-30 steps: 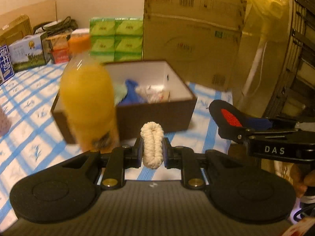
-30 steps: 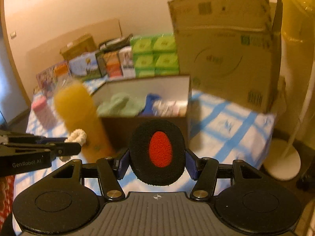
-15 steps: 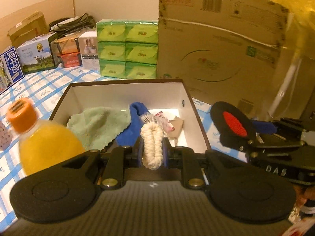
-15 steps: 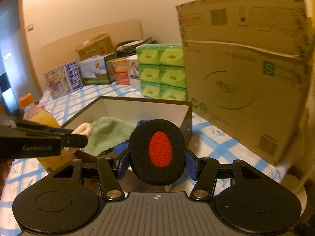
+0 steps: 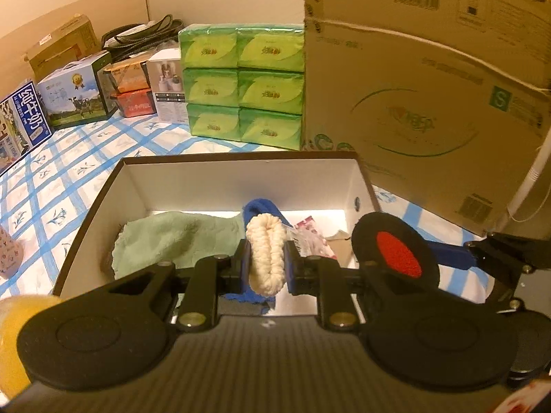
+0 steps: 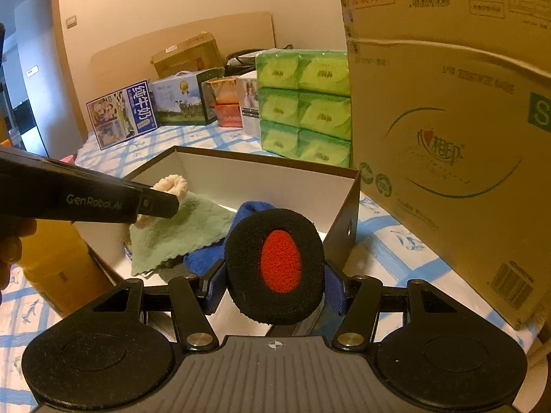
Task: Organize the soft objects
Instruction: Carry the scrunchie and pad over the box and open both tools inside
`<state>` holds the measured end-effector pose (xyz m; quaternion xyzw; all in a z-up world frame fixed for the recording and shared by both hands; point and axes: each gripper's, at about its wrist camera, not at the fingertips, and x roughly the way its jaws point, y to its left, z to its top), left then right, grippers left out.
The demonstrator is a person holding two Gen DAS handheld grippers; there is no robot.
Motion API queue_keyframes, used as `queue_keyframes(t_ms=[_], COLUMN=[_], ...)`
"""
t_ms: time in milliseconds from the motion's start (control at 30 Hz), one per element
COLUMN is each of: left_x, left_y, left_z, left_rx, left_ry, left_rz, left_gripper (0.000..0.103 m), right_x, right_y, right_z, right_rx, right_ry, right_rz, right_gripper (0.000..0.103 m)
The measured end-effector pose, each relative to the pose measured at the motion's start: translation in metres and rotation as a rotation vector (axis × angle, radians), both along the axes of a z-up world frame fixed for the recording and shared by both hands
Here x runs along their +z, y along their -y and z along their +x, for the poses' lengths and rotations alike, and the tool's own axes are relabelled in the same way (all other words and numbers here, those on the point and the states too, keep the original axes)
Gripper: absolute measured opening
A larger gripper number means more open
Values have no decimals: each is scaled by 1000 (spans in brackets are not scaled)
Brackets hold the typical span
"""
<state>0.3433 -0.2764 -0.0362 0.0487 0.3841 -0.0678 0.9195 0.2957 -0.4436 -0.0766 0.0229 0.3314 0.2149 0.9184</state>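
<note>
The left claw [image 5: 266, 264] is clamped on a cream rope loop [image 5: 265, 251] held above the open box [image 5: 237, 175]. The right claw [image 6: 275, 287] grips a black pad [image 6: 275, 265] with a red centre, at 3 o'clock of the loop. The pad hides part of the box floor. One green cloth [image 5: 172, 241] and one blue cloth [image 6: 203, 258] lie inside; a crinkled packet [image 5: 310, 237] is hard to make out. Six green packs [image 5: 244, 86] stand at 12 o'clock, one big carton [image 5: 430, 103] at 2. An orange bottle [image 5: 10, 337] is cut off at 8.
</note>
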Motion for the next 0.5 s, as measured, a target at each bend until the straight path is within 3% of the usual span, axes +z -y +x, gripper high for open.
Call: queue_keyframes(t_ms=[200,300,500], left_x=[-16,-23,-30], left_y=[-5,-8,-8], left_z=[13,20,24], left_rx=[28,51,52], left_ry=[-30,-55,-73], left_rz=[11,8,16], left_gripper=[20,35,44], right_x=[-7,-10,-14], right_y=[-3,-8,-17], right_z=[20,28,35], right_rx=[19,40,71], right_ry=[-2,-1,4], right_rz=[-3,-10,-32], right_gripper=[58,58,58])
